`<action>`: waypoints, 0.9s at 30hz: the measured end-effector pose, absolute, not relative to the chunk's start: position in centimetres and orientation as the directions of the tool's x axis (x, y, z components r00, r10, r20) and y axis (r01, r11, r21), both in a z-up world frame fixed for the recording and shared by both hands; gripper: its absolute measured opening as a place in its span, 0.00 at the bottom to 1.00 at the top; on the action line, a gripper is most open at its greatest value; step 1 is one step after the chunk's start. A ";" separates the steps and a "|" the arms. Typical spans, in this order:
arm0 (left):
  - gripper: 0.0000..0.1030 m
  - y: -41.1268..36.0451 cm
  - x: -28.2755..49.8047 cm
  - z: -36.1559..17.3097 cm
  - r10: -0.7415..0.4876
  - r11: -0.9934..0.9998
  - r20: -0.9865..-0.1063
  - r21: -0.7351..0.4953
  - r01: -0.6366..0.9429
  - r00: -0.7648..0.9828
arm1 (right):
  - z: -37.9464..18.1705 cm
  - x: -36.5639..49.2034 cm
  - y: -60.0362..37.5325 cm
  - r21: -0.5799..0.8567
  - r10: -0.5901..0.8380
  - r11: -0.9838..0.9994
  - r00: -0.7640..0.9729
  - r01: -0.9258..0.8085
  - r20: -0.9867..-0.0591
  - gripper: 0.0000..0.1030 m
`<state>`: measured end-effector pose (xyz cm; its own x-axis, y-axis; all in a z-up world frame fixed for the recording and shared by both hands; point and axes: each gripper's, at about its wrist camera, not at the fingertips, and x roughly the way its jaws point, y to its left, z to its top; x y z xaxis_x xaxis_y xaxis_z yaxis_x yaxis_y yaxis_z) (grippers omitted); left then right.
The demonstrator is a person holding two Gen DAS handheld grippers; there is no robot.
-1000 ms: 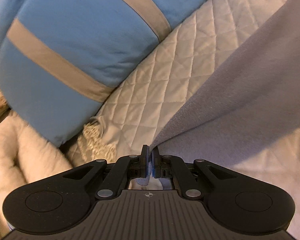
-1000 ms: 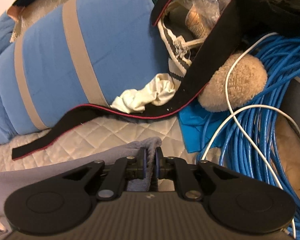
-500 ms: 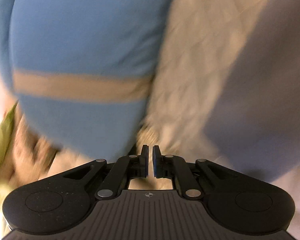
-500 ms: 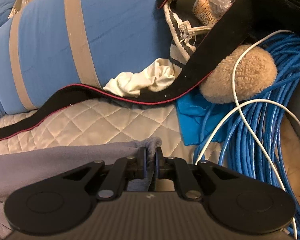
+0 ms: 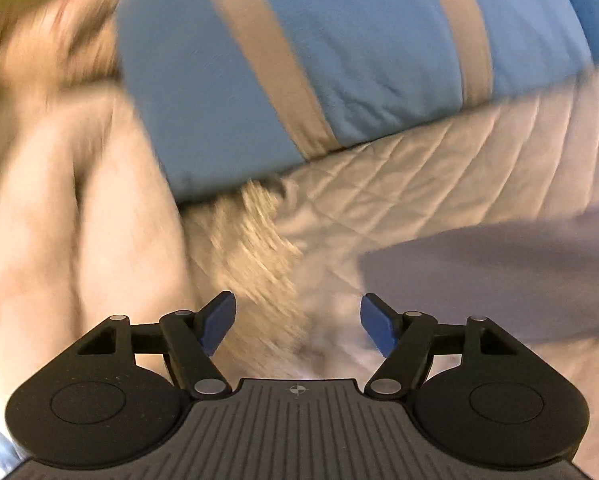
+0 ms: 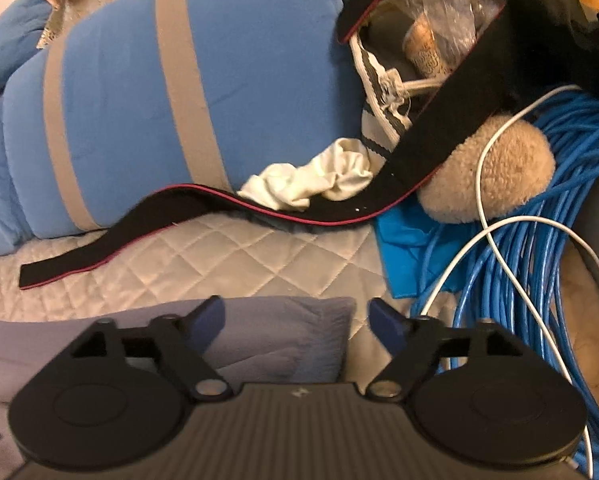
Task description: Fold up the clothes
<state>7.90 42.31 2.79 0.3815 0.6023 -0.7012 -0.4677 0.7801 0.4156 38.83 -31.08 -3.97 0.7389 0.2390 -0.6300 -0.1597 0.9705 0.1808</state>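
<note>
Both claws have just let go. A moment ago the left gripper point(image 5: 298, 326) and the right gripper point(image 6: 295, 324) were each pinched shut on a corner of the soft grey cloth garment point(image 6: 275, 328). Now the fingers of both stand wide apart with nothing between them.

The grey garment lies flat on the cream quilted bed cover point(image 6: 203, 264), near the big blue pillow with tan stripes point(image 6: 139, 112). One corner sits just under the right gripper. In the blurry left view its edge point(image 5: 499, 272) lies off to the right.

So one fold looks laid down. How many folds are left, I cannot tell.
</note>
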 end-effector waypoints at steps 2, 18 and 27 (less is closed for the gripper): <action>0.66 43.2 6.7 3.0 0.515 0.796 -0.749 0.237 -0.556 0.418 | -3.1 37.8 -30.6 0.171 0.251 0.968 0.737 -0.184 -0.627 0.96; 0.66 48.2 -0.8 -6.9 0.203 0.255 -0.489 -0.810 -0.528 0.848 | 3.1 23.8 -17.1 0.260 0.583 0.773 0.485 -0.579 -0.652 1.00; 0.65 48.2 0.3 -7.3 0.226 0.246 -0.482 -0.813 -0.529 0.846 | 4.0 18.4 -10.5 0.321 0.725 0.619 0.364 -0.717 -0.585 1.00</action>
